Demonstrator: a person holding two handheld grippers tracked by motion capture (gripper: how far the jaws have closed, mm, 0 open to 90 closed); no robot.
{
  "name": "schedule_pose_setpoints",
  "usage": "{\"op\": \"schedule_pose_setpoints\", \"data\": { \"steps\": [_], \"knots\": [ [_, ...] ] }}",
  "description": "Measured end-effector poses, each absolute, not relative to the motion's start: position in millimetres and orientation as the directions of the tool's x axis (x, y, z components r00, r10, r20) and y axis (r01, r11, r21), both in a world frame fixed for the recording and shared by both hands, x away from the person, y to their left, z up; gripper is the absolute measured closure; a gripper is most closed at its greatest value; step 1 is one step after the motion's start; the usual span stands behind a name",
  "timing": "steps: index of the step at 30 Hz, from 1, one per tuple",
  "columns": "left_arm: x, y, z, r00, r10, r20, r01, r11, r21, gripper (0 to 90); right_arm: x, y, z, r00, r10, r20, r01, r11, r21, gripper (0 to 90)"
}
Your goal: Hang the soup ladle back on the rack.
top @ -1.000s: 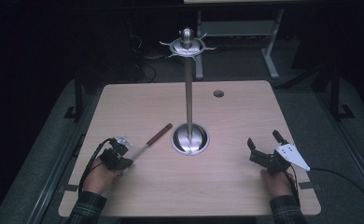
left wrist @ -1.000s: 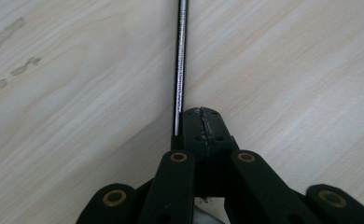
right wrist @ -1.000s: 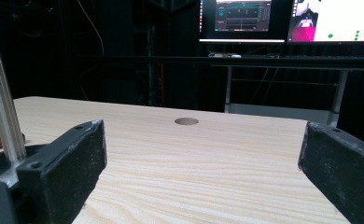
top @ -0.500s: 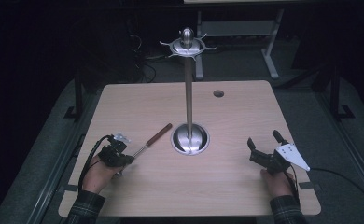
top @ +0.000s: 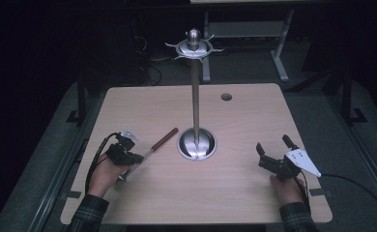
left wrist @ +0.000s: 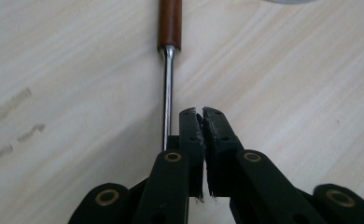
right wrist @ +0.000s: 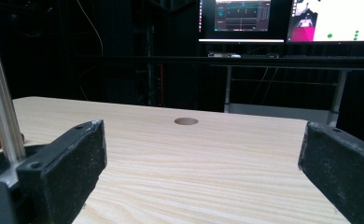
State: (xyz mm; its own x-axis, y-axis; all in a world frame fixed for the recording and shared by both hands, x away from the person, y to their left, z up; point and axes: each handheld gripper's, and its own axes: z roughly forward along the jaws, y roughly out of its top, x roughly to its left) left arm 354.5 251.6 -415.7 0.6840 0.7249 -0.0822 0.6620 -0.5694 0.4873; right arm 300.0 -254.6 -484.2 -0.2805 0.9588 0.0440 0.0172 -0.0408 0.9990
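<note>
Black jaws of the left hand-held gripper sit together, nothing between them, just beside the utensil's steel shaft on the counter. The right hand-held gripper rests with jaws wide apart. Farther off stands the metal stand.

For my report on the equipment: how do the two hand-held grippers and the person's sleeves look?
Both grippers are black, with two flat black jaws on links pinned by brass-coloured rivets. The left gripper has a small silvery part on top and a looping black cable. The right gripper bears a grey three-cornered plate with small holes; its black cable trails off to the right. The sleeves are dark plaid.
</note>
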Motion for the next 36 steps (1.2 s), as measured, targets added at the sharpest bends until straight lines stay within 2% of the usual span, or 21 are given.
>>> {"op": "schedule_pose_setpoints", "data": {
  "steps": [13, 26, 36],
  "knots": [
    [382.5, 234.4, -404.8, 0.699, 0.712, -0.064, 0.636, -0.579, 0.510, 80.1, 300.0, -254.5, -484.2, -0.281, 0.959, 0.045, 0.017, -0.042, 0.999, 0.2],
    [409.1, 216.6, -416.0, 0.719, 0.694, -0.030, 0.624, -0.626, 0.468, 67.1, 299.7, -254.2, -484.2, -0.280, 0.959, 0.044, 0.019, -0.041, 0.999, 0.2],
    [424.6, 206.9, -429.5, 0.727, 0.686, -0.025, 0.628, -0.651, 0.426, 63.3, 299.8, -254.4, -484.2, -0.281, 0.959, 0.045, 0.018, -0.041, 0.999, 0.2]
  ]
}}
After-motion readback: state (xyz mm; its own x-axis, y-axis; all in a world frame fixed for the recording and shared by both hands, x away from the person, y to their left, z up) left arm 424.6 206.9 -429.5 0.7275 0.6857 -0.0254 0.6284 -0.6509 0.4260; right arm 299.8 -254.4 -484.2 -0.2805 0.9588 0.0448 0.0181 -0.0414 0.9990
